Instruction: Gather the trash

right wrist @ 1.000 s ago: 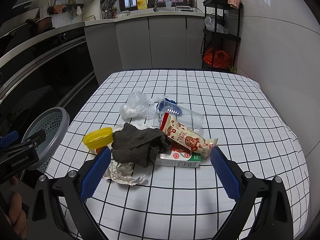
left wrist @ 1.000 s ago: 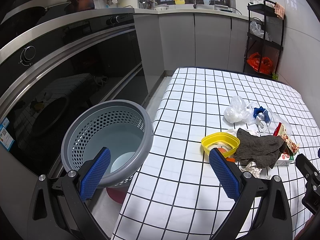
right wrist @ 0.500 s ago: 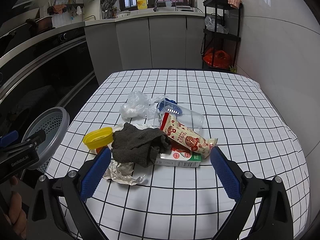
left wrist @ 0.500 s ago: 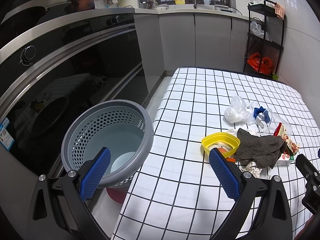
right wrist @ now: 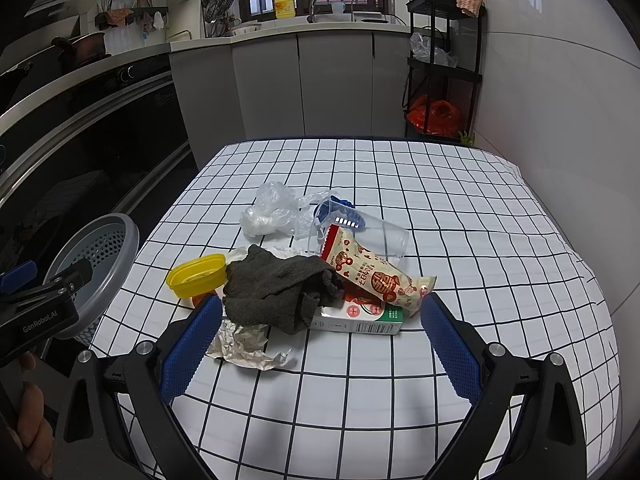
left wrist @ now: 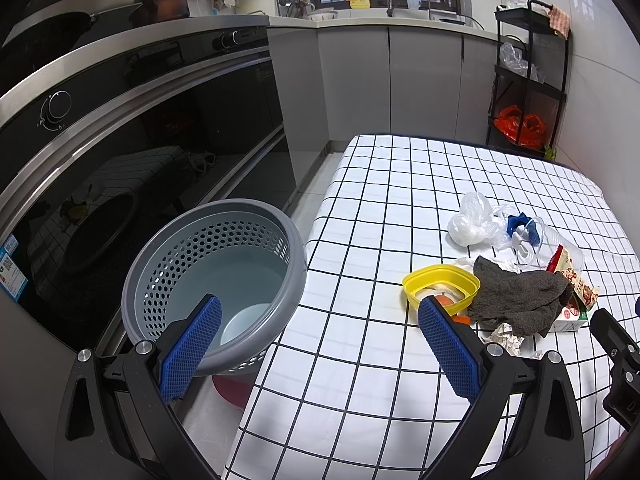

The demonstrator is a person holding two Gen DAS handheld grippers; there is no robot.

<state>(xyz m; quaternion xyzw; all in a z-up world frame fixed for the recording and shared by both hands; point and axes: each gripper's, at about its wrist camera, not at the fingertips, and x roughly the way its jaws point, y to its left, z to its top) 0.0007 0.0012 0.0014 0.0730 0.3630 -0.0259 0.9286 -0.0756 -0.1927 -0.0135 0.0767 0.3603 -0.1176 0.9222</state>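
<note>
A heap of trash lies on the checked tablecloth (right wrist: 460, 208): a dark grey rag (right wrist: 276, 288), a snack wrapper (right wrist: 372, 272), a small carton (right wrist: 360, 316), crumpled foil (right wrist: 244, 346), a clear plastic cup (right wrist: 376, 236), a thin plastic bag (right wrist: 268, 212) and a yellow tub (right wrist: 196, 276). A grey perforated bin (left wrist: 216, 272) stands on the floor by the table's left edge. My right gripper (right wrist: 320, 340) is open, just short of the heap. My left gripper (left wrist: 320, 344) is open over the table's left edge, between the bin and the yellow tub (left wrist: 440, 286).
A black oven front (left wrist: 120, 152) runs along the left. Grey cabinets (right wrist: 304, 88) close the far end. A black wire rack (right wrist: 444, 64) with a red bag stands at the far right by a white tiled wall. A hand (right wrist: 32, 416) holds the left gripper.
</note>
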